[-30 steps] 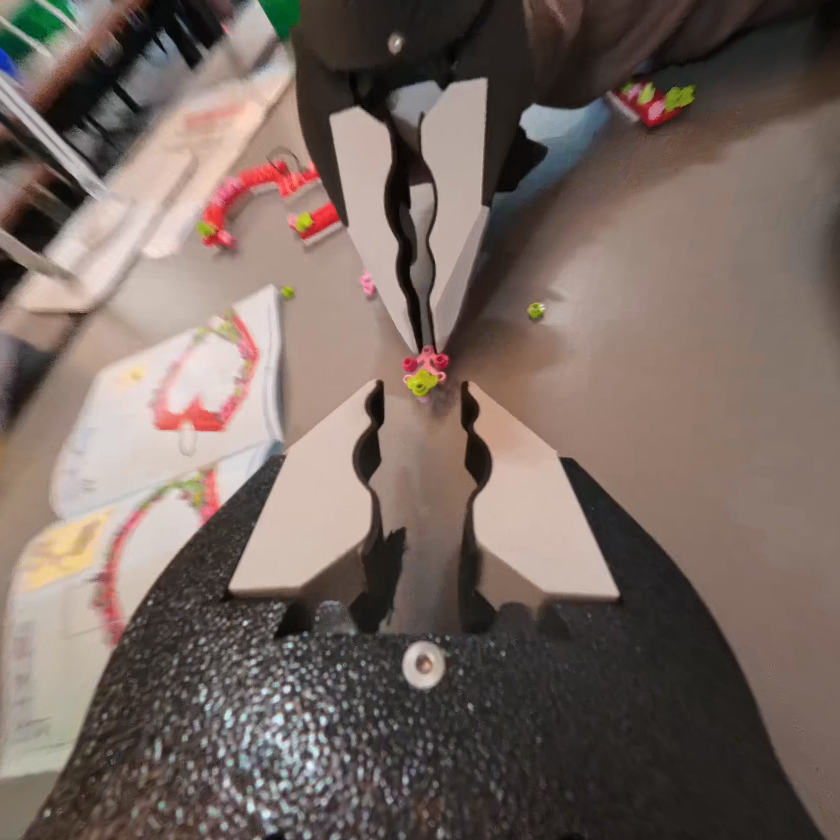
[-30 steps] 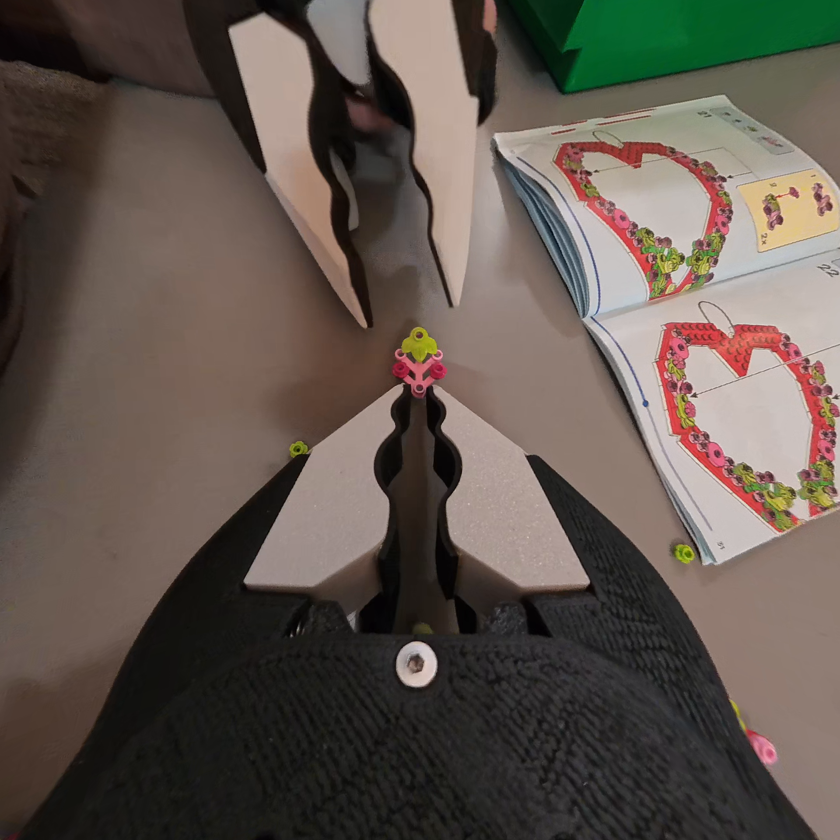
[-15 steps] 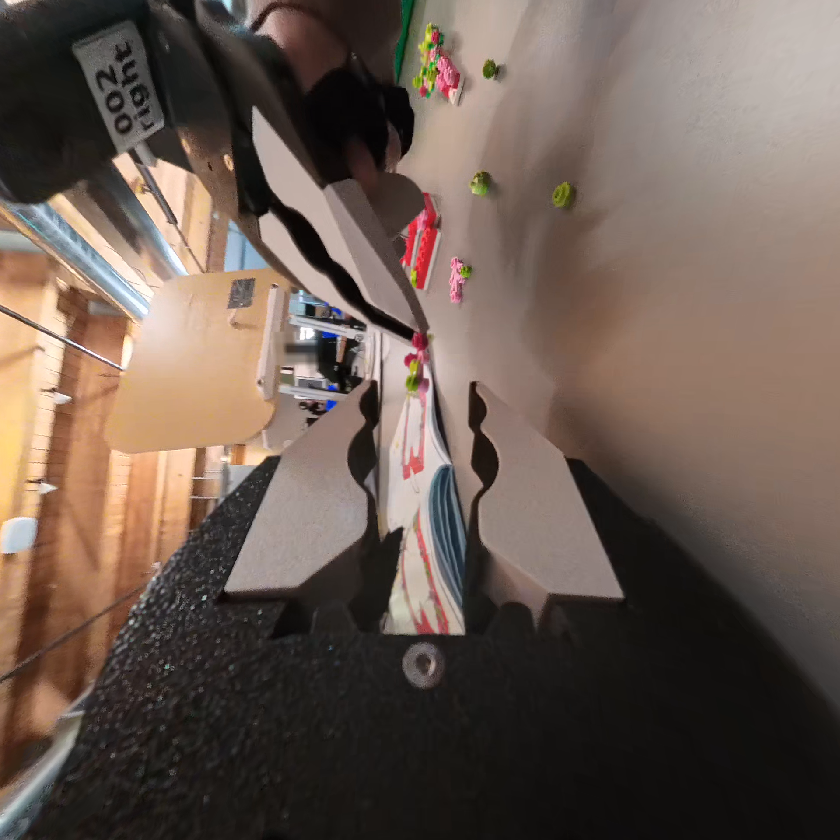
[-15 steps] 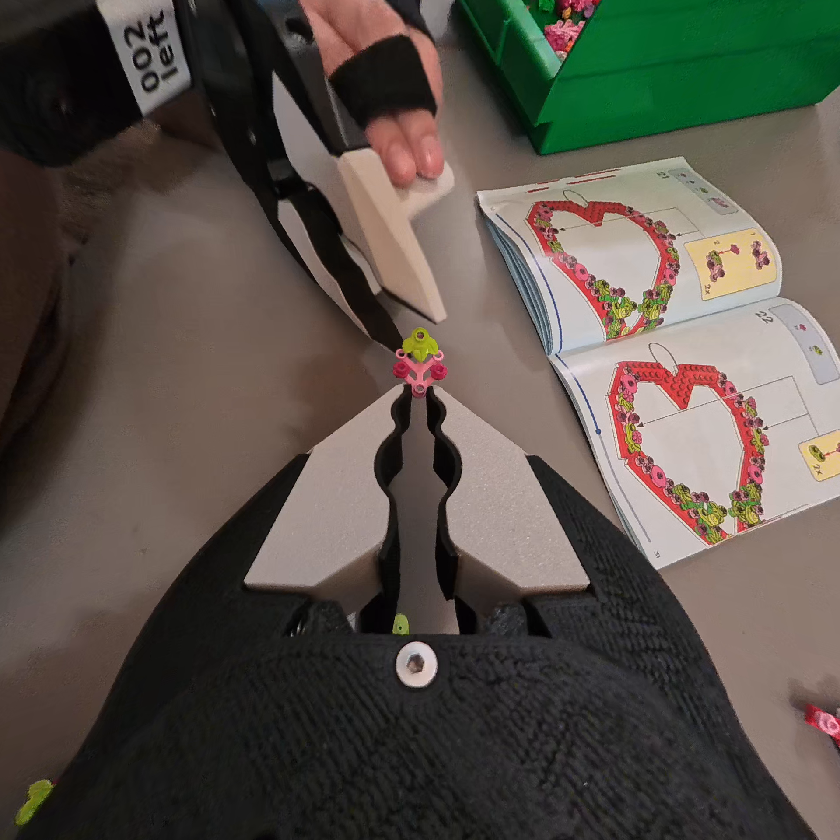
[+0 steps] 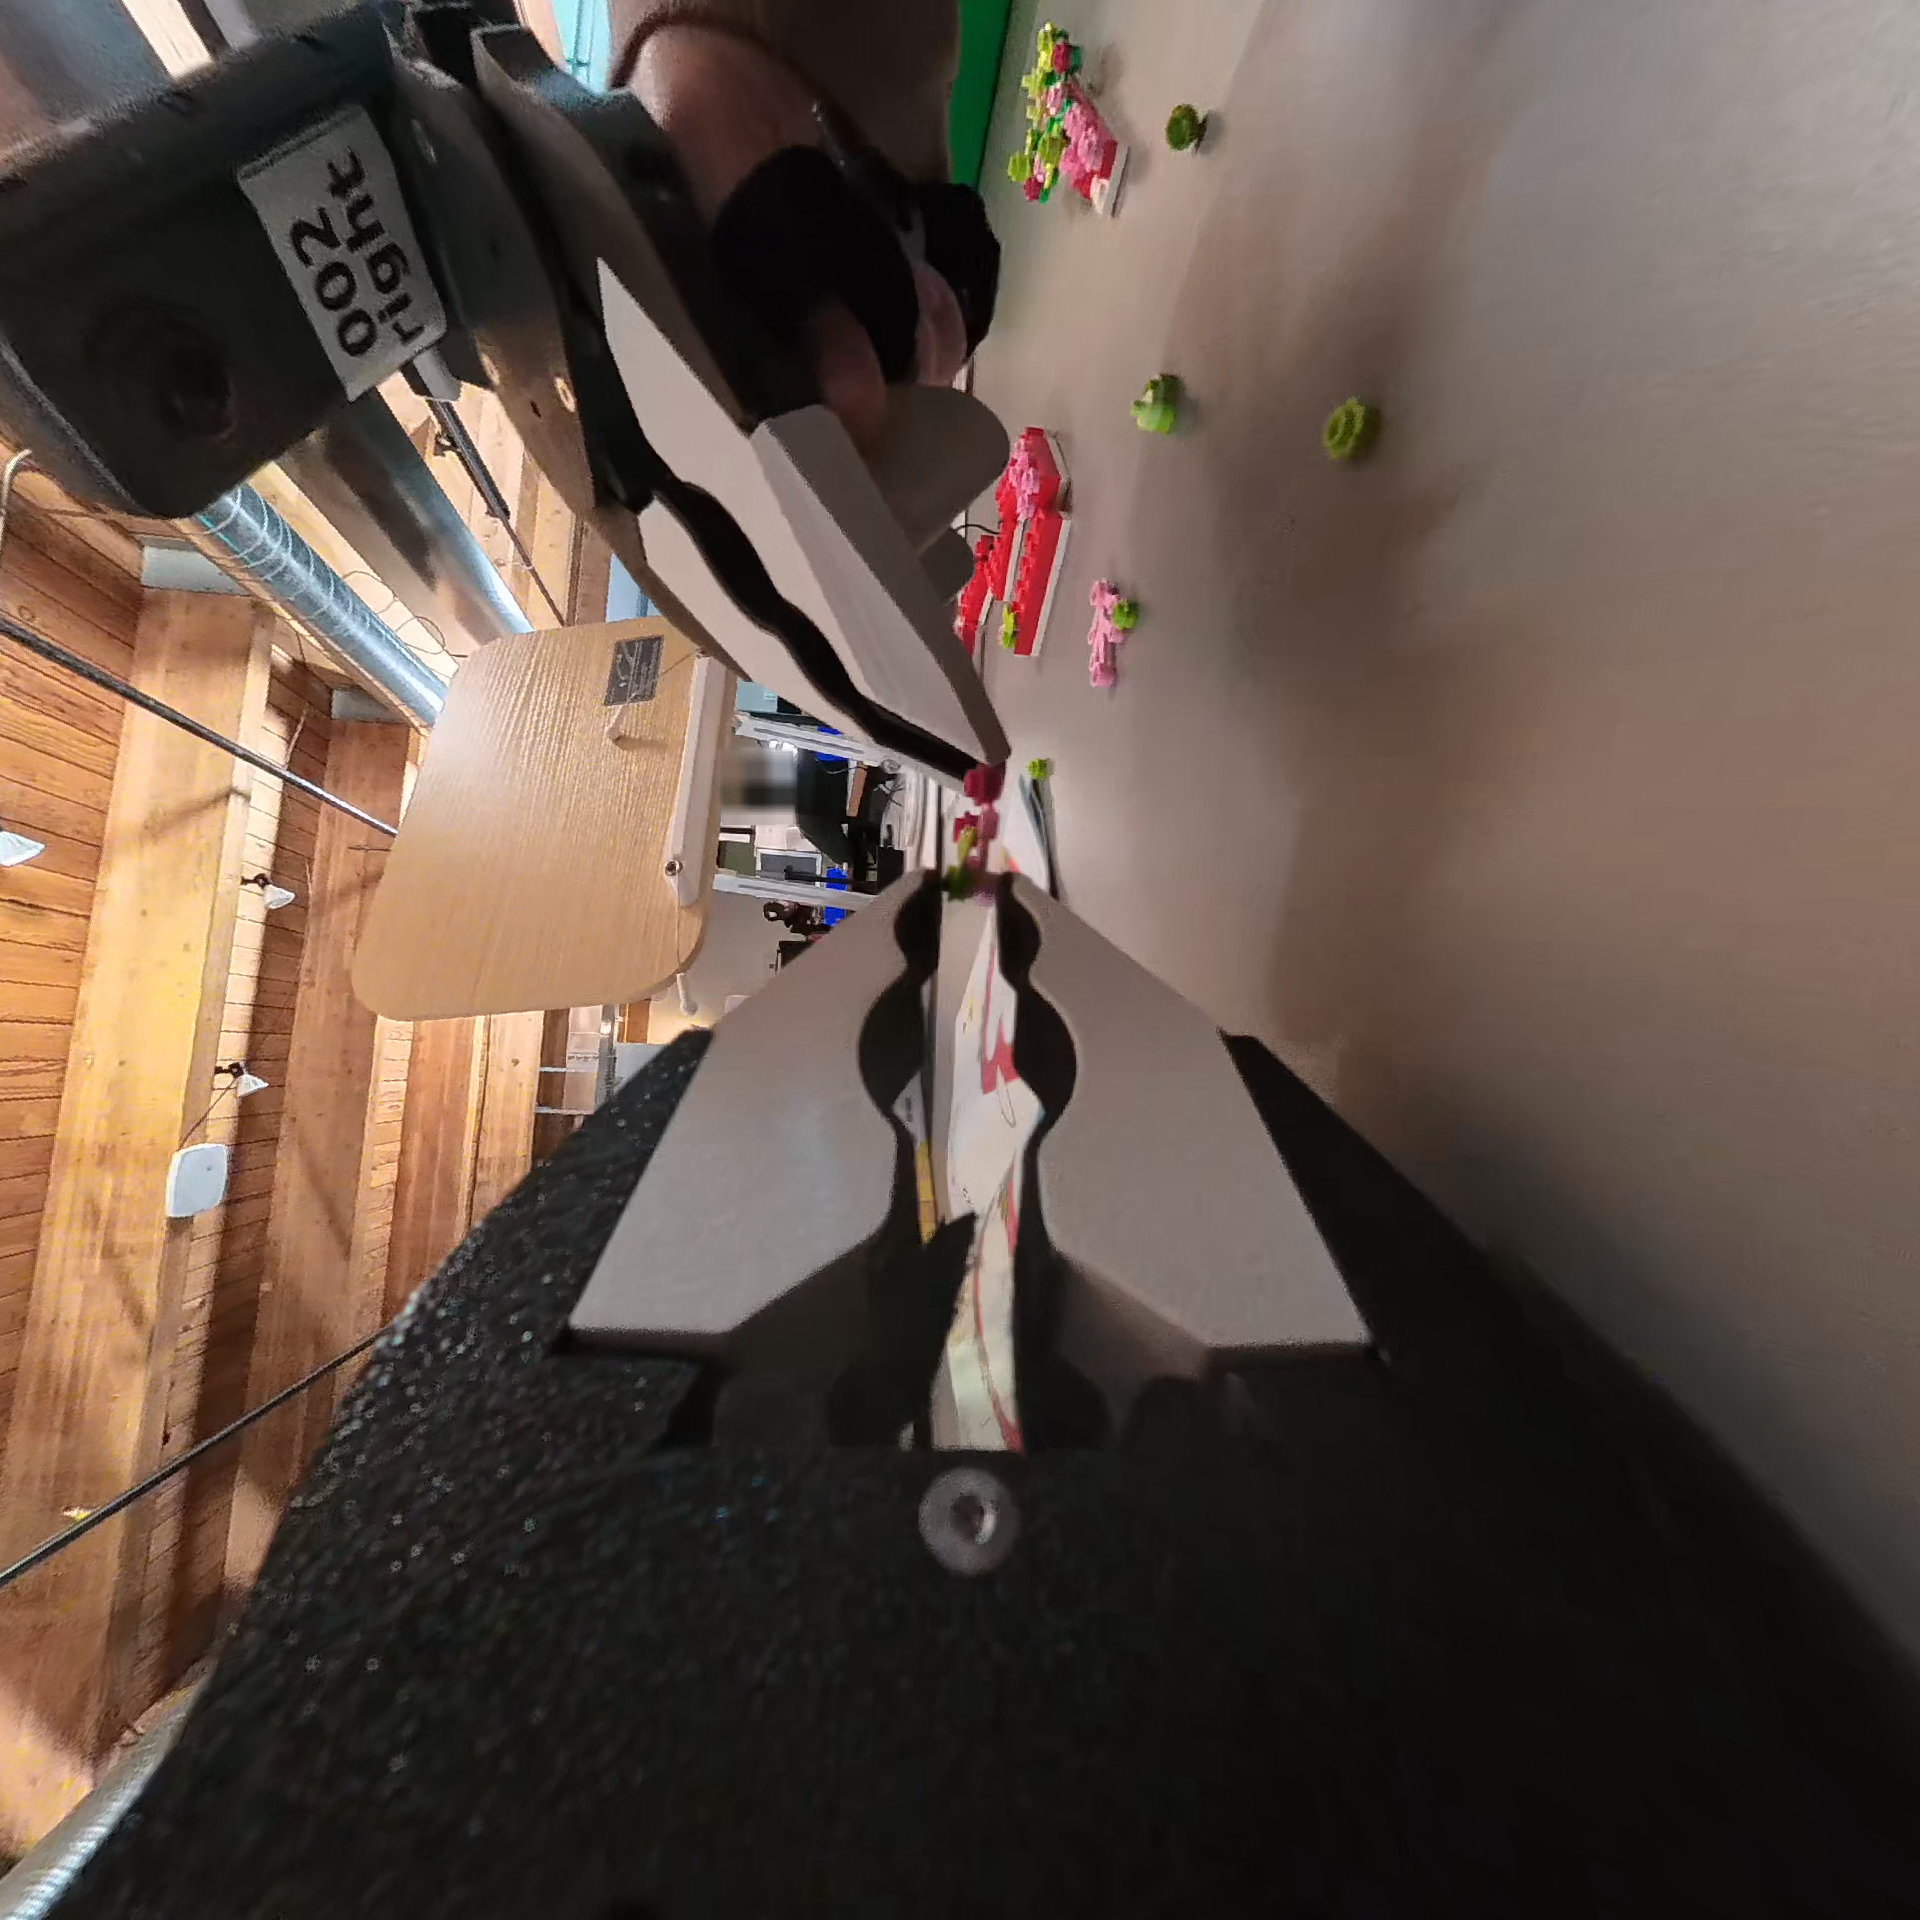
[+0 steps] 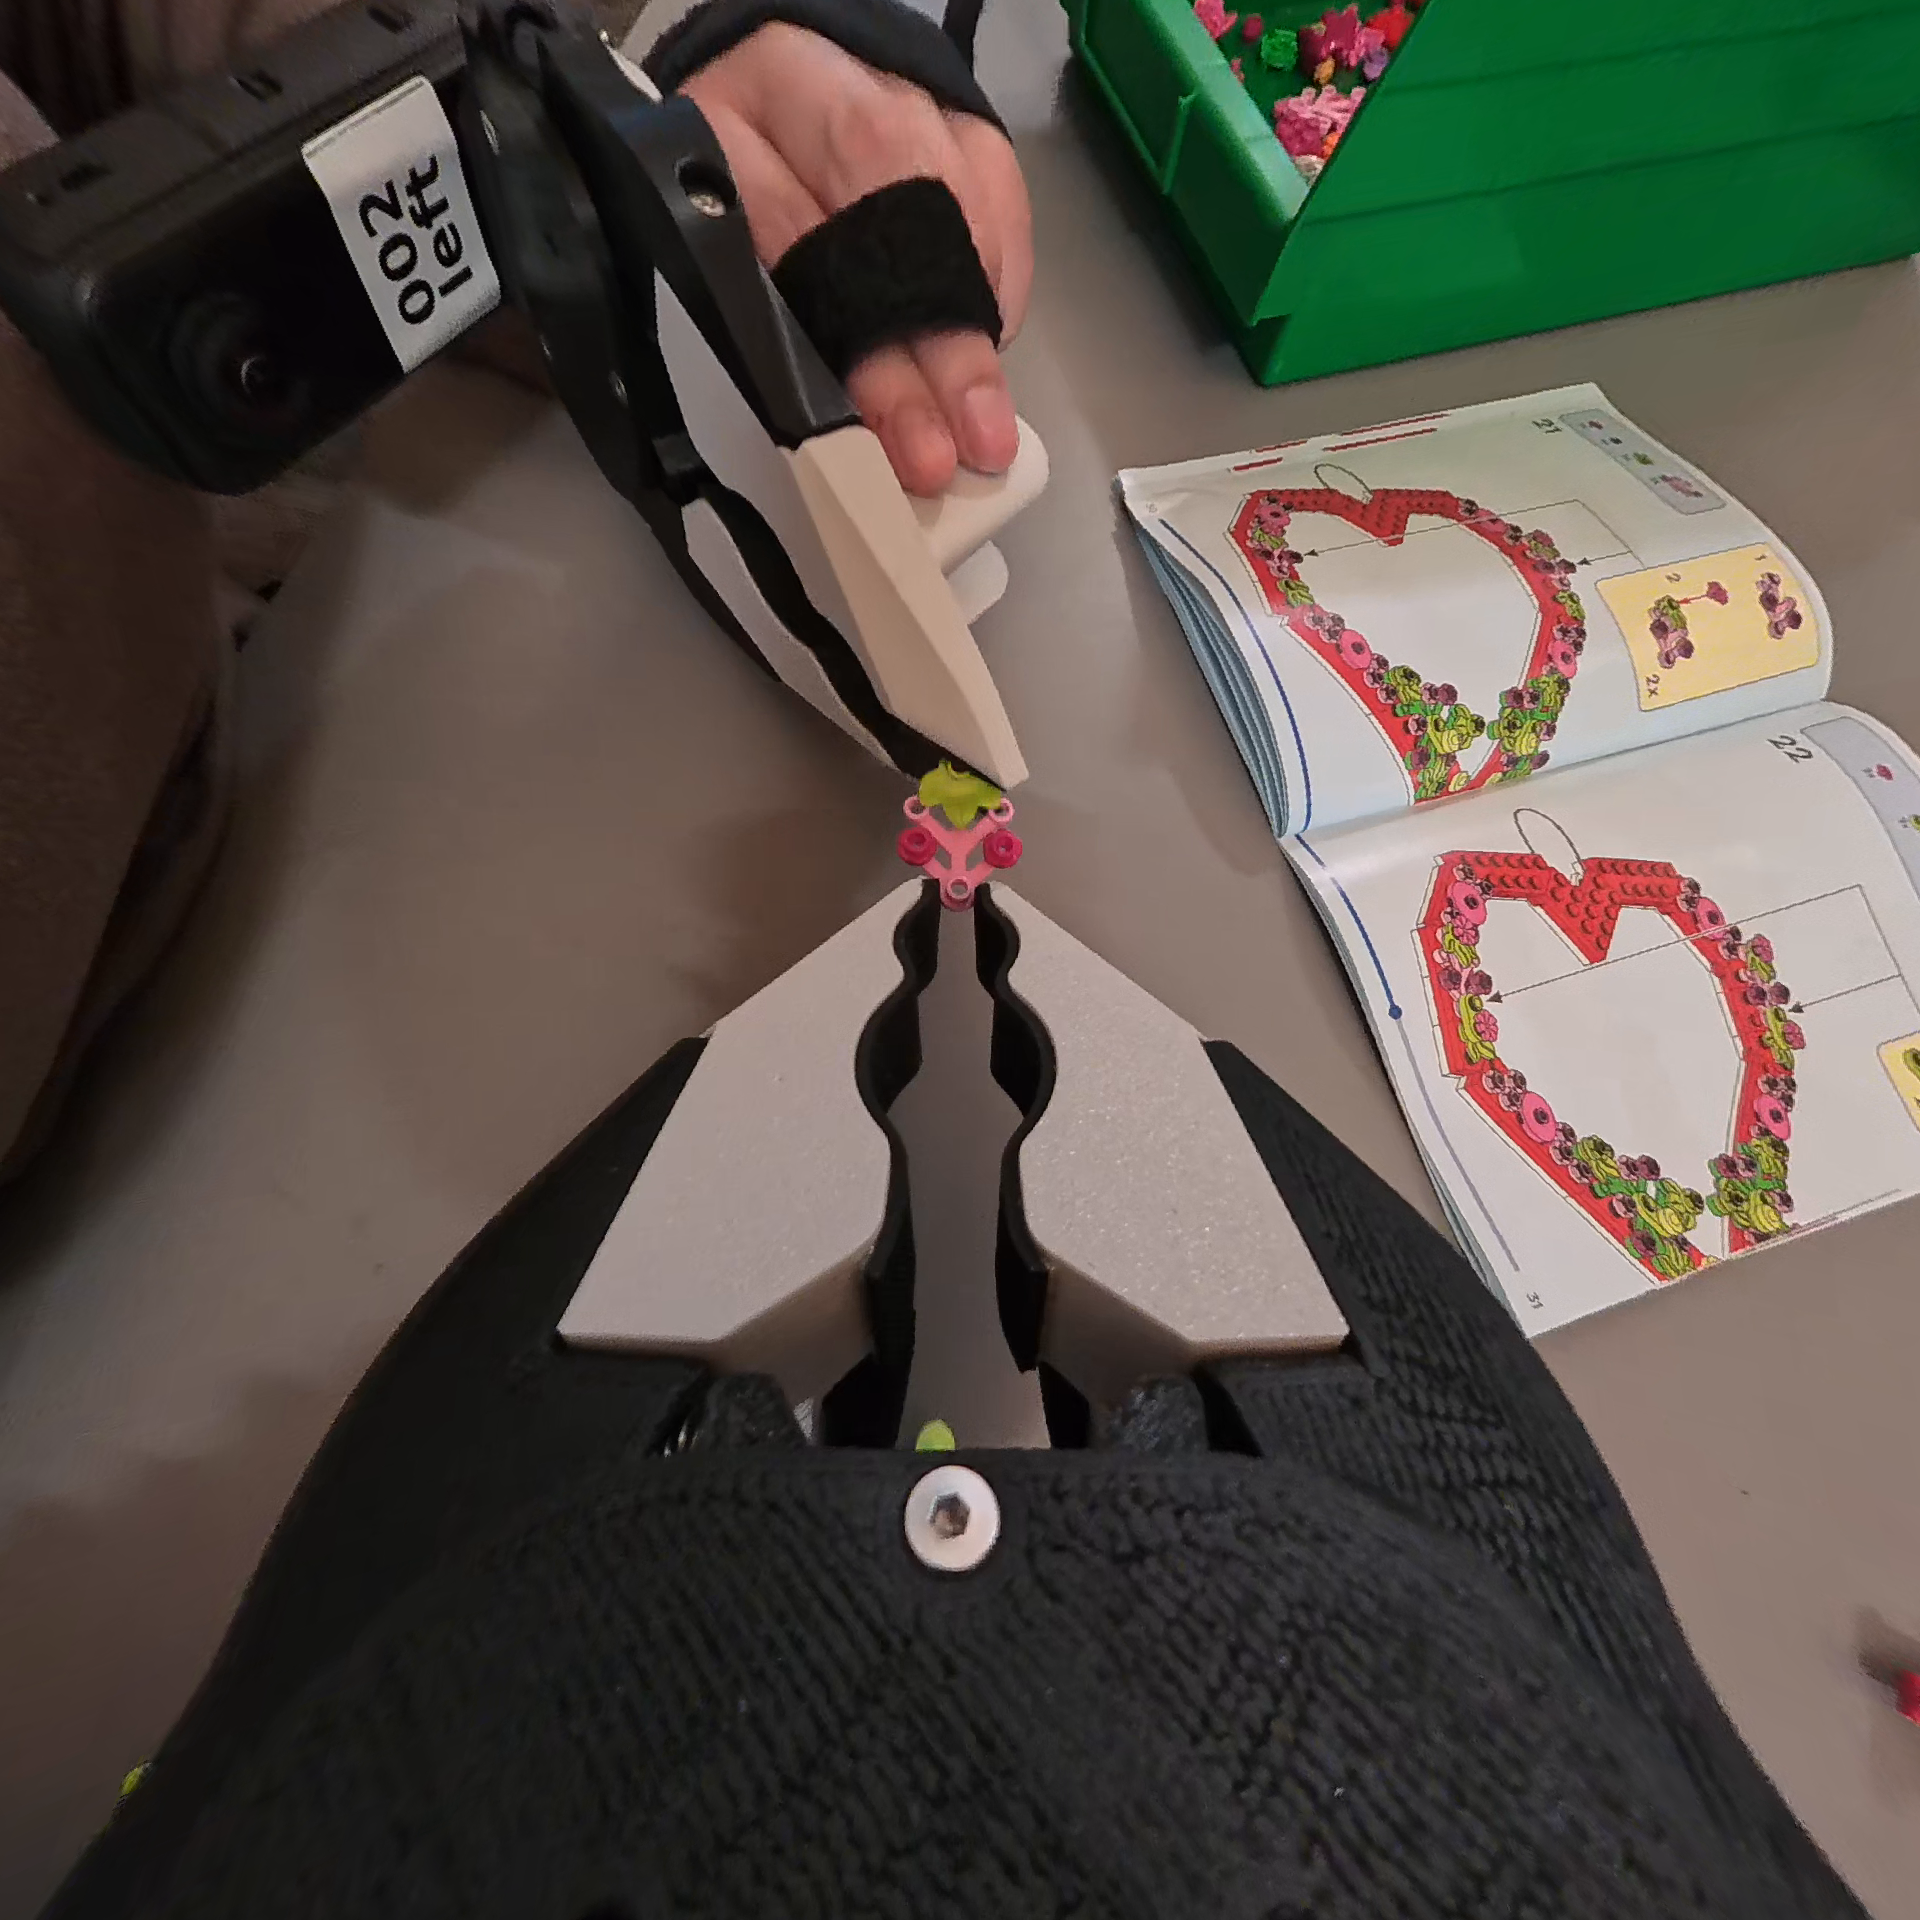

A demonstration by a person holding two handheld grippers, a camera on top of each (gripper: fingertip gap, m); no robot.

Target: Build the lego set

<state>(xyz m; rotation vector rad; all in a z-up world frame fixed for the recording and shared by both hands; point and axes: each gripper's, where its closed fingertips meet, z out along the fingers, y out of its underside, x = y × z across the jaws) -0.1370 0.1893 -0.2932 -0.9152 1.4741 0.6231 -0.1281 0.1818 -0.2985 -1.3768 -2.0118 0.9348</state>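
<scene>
1. Your right gripper (image 6: 957,902) has its fingers closed on the lower tip of a small pink flower piece (image 6: 958,844), holding it clear of the grey table (image 6: 436,852).
2. The flower piece carries two dark pink studs at its sides and a lime green leaf (image 6: 958,792) on its far end.
3. Your left gripper (image 6: 961,774) comes in from the upper left in the right wrist view, fingers nearly together with their tips at the lime leaf. Whether they grip the leaf or merely touch it, you cannot tell from this view.
4. In the left wrist view, rolled on its side, the left gripper (image 5: 974,896) shows only a narrow gap at its tips, with the lime end of the piece right there between them.
5. Your left hand (image 6: 883,197), in a black strap, presses two fingertips on the pale finger tab.
6. An open instruction booklet (image 6: 1558,852) lies on the table to the right, showing a red heart with flowers.
7. A green bin (image 6: 1558,208) of loose pieces stands beyond the booklet.
8. A partly built red section (image 5: 1023,540) and scattered lime and pink pieces lie farther off on the table.
</scene>
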